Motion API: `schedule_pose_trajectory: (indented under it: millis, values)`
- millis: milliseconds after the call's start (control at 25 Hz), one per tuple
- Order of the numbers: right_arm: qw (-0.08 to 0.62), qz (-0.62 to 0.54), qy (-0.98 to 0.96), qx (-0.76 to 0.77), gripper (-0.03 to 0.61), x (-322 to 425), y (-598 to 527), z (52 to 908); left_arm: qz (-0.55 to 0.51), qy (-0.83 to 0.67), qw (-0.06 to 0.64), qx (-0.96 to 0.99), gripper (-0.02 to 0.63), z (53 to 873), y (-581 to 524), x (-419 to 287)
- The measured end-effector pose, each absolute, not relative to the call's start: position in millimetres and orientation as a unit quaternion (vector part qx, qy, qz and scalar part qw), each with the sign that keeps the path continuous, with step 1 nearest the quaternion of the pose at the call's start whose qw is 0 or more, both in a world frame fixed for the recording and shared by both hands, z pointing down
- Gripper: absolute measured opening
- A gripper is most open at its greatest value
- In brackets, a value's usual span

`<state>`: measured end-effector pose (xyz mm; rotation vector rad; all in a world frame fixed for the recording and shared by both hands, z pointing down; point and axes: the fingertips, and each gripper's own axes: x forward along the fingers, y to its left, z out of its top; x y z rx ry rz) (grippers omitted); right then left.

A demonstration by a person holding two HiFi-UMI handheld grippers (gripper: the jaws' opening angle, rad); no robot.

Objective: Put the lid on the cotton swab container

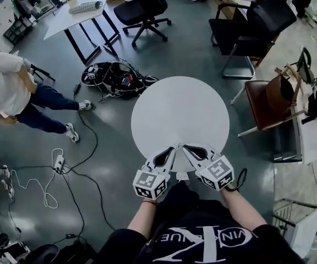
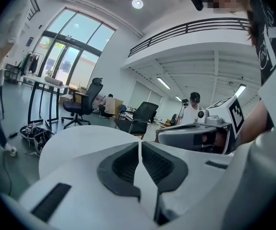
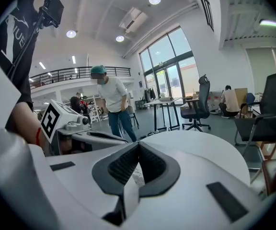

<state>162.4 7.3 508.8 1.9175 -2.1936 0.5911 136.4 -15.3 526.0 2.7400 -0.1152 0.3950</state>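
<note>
Head view: the left gripper [image 1: 172, 148] and the right gripper [image 1: 187, 148] are hovering side by side at lower centre of the frame, over the near edge of the round white table [image 1: 180, 109], with their tips angling in toward each other and lying close together. In the left gripper view the dark pads are meeting along a thin seam, so those tongs are closed on nothing. The right gripper view is showing the same: pads pressed together, nothing between them. The cotton swab container and its lid are not showing in any view. The table is standing on a grey floor [image 1: 120, 142]. A tangle of black cables [image 1: 114, 78] is lying just off its upper left edge, and a cord is trailing from there down to a power strip [image 1: 58, 162] at left. A white desk [image 1: 76, 12] is occupying the upper left corner, with a black office chair [image 1: 145, 7] beside it at top centre. A second black chair [image 1: 252, 26] is standing at upper right, and a brown chair [image 1: 268, 100] at right of the table. A person in a white top [image 1: 4, 87] is standing at the left edge.
</note>
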Motion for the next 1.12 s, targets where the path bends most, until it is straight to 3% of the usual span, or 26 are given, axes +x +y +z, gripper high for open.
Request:
schedule_pose_trajectory:
  millis: [840,1120]
  values:
    - [0.136,0.203,-0.816,0.525,0.002,162,-31,527,0.131,-0.163,0.22,0.953,0.025,538,-48,125]
    - [0.182,0.198,-0.863,0.427,0.002,149,-44,538,0.116,-0.252,0.252,0.927,0.025,547,-58,116]
